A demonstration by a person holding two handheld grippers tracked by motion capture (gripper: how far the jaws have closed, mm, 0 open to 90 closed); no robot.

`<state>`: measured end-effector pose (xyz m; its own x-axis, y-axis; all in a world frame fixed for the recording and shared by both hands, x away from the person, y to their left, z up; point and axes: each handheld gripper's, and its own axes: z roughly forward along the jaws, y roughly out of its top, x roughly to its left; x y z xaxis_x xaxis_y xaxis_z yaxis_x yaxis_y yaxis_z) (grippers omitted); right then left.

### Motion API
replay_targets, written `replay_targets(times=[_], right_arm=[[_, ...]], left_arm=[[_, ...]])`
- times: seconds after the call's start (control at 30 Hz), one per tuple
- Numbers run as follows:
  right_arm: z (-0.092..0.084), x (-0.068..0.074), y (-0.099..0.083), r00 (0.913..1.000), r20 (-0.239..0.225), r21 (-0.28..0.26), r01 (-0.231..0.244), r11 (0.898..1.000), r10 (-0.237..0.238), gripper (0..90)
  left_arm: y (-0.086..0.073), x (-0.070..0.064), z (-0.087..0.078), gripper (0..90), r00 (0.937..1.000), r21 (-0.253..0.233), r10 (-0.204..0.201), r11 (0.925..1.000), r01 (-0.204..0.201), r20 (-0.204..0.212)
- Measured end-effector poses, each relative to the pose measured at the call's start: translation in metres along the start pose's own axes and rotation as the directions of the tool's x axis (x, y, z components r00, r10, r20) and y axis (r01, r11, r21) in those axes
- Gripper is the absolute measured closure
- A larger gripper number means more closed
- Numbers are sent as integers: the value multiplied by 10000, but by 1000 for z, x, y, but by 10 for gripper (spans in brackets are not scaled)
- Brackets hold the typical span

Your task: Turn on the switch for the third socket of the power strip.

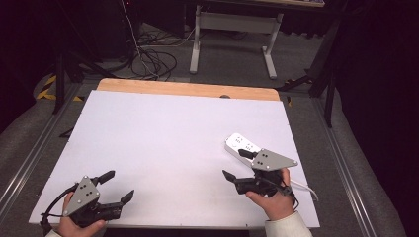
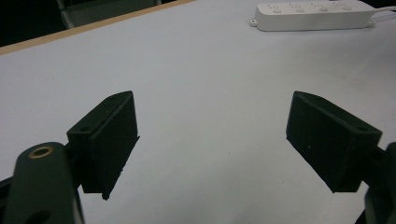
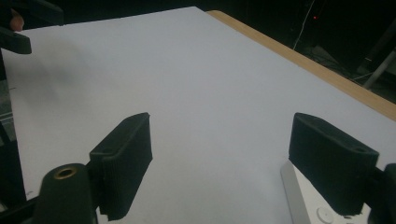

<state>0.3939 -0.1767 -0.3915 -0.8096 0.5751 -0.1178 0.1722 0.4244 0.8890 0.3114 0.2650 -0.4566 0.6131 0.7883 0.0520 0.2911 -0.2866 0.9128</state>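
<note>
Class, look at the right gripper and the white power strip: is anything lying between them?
Nothing visible does. The right gripper, jaws open and empty, sits right beside the power strip, with bare white table around them. The left gripper is far off across the table.

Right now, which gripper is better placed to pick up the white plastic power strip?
Right. The right gripper hovers beside the white plastic power strip, jaws open; the left gripper sits at the opposite near corner.

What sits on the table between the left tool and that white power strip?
Nothing: in the left gripper view, bare white table runs from the open left tool to the power strip. The high view shows the same empty stretch.
</note>
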Motion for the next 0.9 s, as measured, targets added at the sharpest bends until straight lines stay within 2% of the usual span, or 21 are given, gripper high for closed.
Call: replay_targets(times=[0.13, 0.2, 0.33, 0.67, 0.77, 0.83, 0.9], right_arm=[[-1, -3, 5, 9999, 85, 41, 60, 10000, -60, 218], [-1, -6, 7, 9997, 190, 53, 156, 9999, -157, 268], [-3, -10, 10, 9994, 264, 54, 210, 9998, -212, 309], [-5, -22, 18, 9992, 385, 271, 117, 9996, -128, 354], [-4, -25, 19, 9993, 319, 369, 161, 9992, -173, 400], [-4, -27, 20, 9989, 450, 517, 138, 9986, -162, 422], [-3, -31, 23, 9979, 605, 696, 166, 9974, -208, 482]], left_arm=[[0, 0, 0, 171, 10000, -4, -14, 10000, 14, 1], [0, 0, 0, 171, 10000, 5, 18, 10000, -18, -10], [0, 0, 0, 171, 10000, 26, 15, 10000, -15, -33], [0, 1, 0, 171, 10000, 71, 11, 10000, -11, -42], [0, 1, 1, 171, 10000, 78, 19, 10000, -18, -45], [0, 1, 1, 171, 10000, 72, -40, 10000, 41, -31], [0, 1, 1, 171, 10000, 92, 7, 10000, -6, -37]])
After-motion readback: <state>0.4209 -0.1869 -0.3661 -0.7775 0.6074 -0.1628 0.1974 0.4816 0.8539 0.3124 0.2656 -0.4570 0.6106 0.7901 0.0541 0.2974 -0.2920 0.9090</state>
